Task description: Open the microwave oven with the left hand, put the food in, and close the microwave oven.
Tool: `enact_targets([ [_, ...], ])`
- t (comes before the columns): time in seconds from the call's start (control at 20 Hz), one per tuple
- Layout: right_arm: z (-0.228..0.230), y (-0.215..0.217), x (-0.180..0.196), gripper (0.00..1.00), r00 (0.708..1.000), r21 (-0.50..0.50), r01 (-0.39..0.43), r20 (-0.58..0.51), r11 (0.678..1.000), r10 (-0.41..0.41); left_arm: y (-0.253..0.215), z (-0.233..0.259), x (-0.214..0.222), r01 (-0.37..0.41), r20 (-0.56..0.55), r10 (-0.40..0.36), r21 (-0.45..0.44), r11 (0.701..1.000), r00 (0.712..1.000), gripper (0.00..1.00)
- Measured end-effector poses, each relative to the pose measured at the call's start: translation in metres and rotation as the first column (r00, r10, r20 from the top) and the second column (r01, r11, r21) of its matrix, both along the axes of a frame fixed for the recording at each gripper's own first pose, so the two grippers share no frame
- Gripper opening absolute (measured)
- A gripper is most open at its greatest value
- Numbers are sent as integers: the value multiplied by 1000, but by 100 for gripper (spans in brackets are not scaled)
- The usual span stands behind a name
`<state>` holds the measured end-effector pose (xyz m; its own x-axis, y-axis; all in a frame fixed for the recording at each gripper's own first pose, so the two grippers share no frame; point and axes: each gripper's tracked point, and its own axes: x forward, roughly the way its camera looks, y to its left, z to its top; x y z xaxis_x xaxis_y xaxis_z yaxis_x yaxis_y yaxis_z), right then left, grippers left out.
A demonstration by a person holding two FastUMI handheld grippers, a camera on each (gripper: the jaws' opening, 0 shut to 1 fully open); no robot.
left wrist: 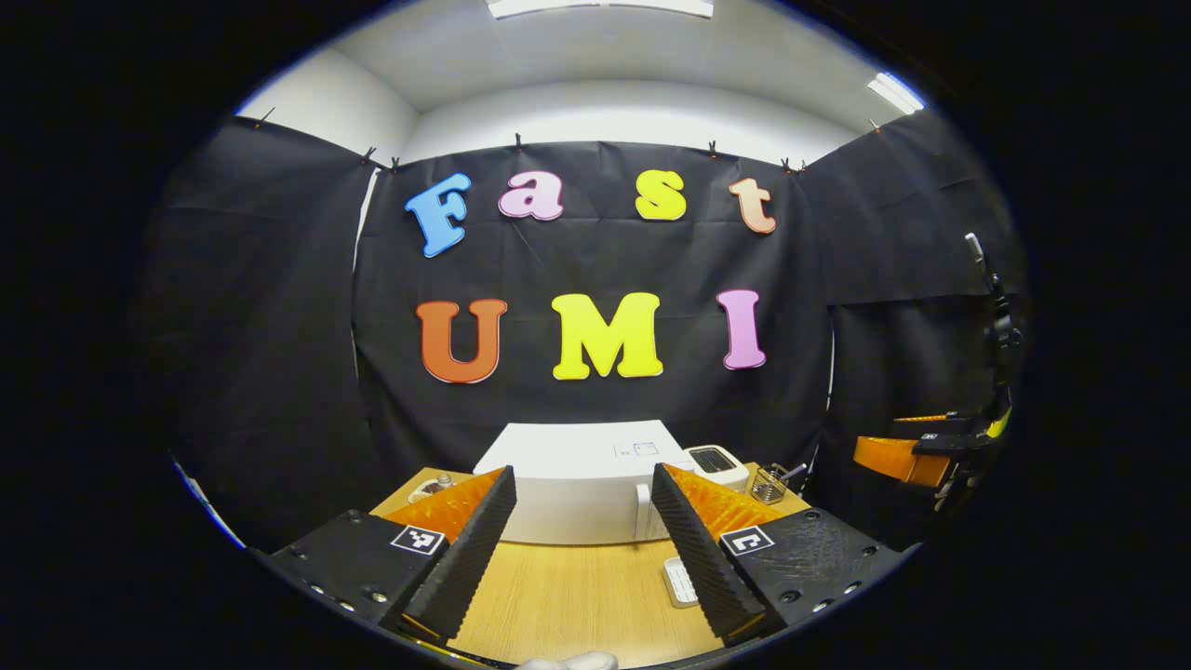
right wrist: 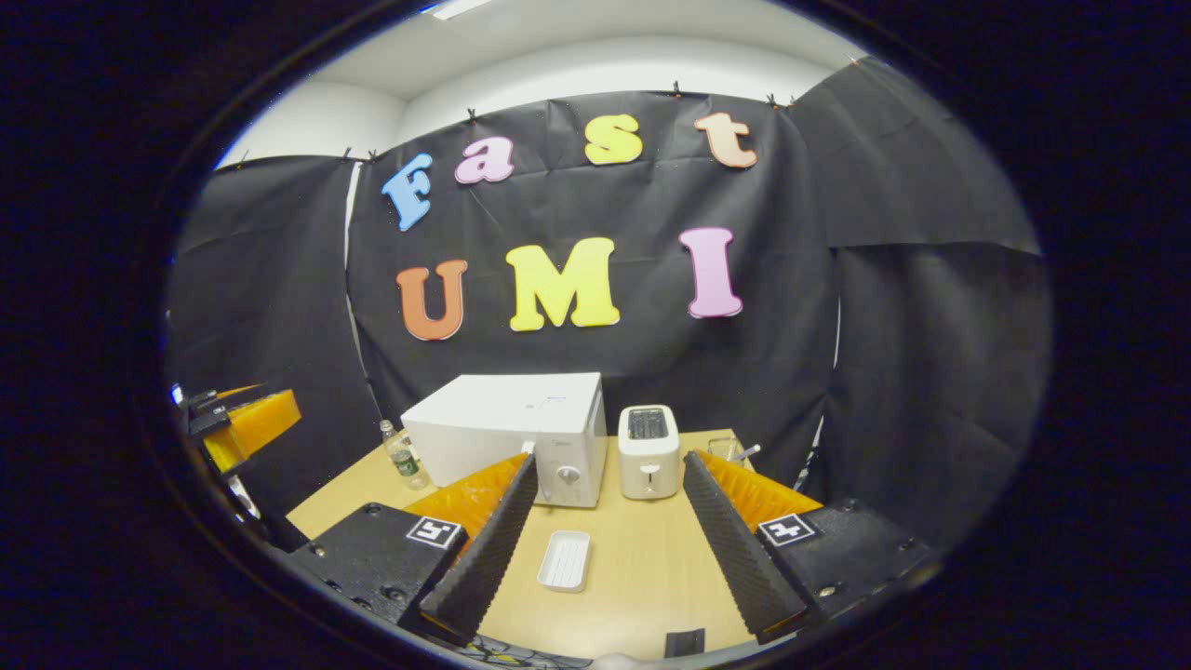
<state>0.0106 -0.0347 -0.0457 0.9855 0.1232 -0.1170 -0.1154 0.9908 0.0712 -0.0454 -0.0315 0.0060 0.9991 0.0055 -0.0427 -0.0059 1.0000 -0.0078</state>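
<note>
A white microwave [left wrist: 577, 489] [right wrist: 507, 423] stands at the back of the wooden table [left wrist: 568, 605] [right wrist: 642, 568], its door shut and its knobs on the right. In front of it lies a small white ribbed tray [left wrist: 681, 582] [right wrist: 565, 560]; I cannot tell what is in it. My left gripper [left wrist: 583, 473] is held open above the table's front, facing the microwave, with nothing between its fingers. My right gripper [right wrist: 610, 460] is open too, hanging over the table and aimed between microwave and toaster. Each gripper also shows at the edge of the other's view, the right [left wrist: 907, 456] and the left [right wrist: 247, 423].
A white toaster [left wrist: 716, 462] [right wrist: 649, 451] stands right of the microwave, with a wire basket [left wrist: 770, 482] beyond it. A small bottle [right wrist: 402, 456] stands left of the microwave. Black cloth walls close in the back and both sides.
</note>
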Motion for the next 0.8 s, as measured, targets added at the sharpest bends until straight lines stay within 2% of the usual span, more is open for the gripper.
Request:
enact_targets([
  [0.1,17,-10,-4,100,999,-13,-5,42,1000,6,-1,14,-4,-33,16,33,-6,999,999,92],
  [0.15,25,-13,-5,91,998,-14,-8,58,1000,9,2,20,-6,-49,21,49,-8,999,999,92],
  [0.2,33,-14,-9,100,997,-18,-9,71,1000,11,3,24,-10,-64,30,64,-6,998,997,92],
  [0.25,38,-16,-10,90,996,-23,-13,84,1000,15,6,29,-10,-79,36,79,-2,997,996,92],
  [0.3,42,-19,-11,100,996,-27,-16,92,1000,18,7,31,-12,-87,42,87,0,996,995,92],
  [0.35,46,-19,-12,100,995,-30,-22,101,999,25,7,36,-12,-90,55,90,4,996,994,92],
  [0.4,50,-19,-14,90,993,-30,-25,110,999,28,8,39,-10,-93,59,92,9,996,994,92],
  [0.45,54,-20,-14,91,993,-31,-25,117,999,28,9,41,-10,-97,62,96,11,995,993,92],
  [0.5,55,-22,-15,100,992,-32,-24,119,999,28,9,43,-10,-100,64,99,13,995,993,92],
  [0.6,63,-22,-15,100,991,-24,-24,132,999,27,9,52,-9,-101,85,99,13,995,991,92],
  [0.65,68,-22,-15,90,990,-14,-26,139,1000,28,9,55,-10,-102,90,100,16,995,991,92],
  [0.7,71,-22,-15,100,989,-6,-30,142,1000,30,10,56,-10,-102,96,100,16,995,990,92],
  [0.75,75,-23,-16,90,988,1,-29,149,1000,29,11,60,-10,-103,105,101,14,995,989,92],
  [0.8,81,-25,-15,100,987,2,-26,160,1000,25,11,64,-9,-105,108,103,12,994,989,92],
])
